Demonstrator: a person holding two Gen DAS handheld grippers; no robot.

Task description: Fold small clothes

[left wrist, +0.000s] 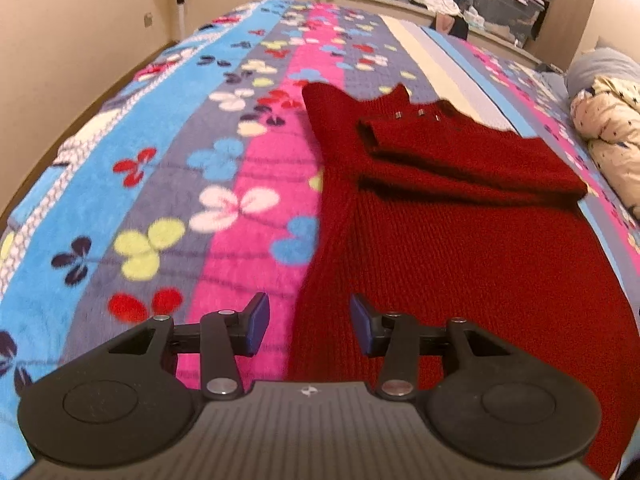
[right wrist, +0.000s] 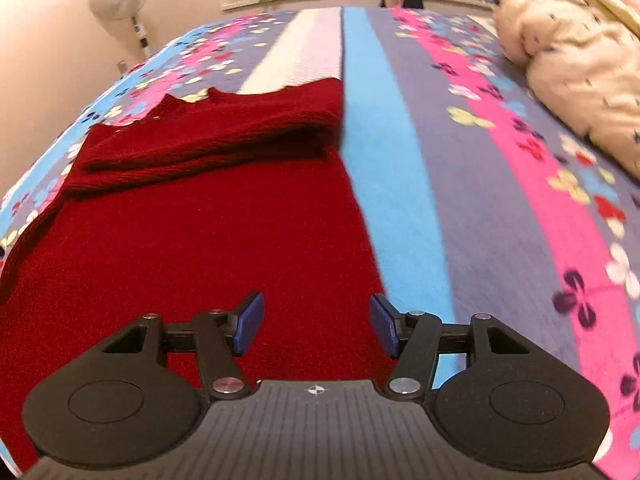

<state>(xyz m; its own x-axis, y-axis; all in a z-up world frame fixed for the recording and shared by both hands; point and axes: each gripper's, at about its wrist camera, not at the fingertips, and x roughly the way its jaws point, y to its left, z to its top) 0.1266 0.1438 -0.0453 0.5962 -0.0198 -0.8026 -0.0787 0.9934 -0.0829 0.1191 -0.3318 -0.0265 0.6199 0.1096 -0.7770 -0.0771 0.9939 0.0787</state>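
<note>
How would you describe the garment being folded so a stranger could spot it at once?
Start at the bed's striped, flower-patterned blanket. The dark red knitted sweater lies flat on it, sleeves folded across its chest. It is the only plain red thing there, unlike the cream quilt bunched beside it.

- Left gripper (left wrist: 308, 322): black linkage arms, round black discs at either side, silver screws, blue pads (left wrist: 258, 322).
- Right gripper (right wrist: 316, 324): the same build, with a ribbed grey body bearing a small cross mark.

Left gripper (left wrist: 309, 322) jaws apart, right gripper (right wrist: 317, 325) jaws wider, both empty
</note>
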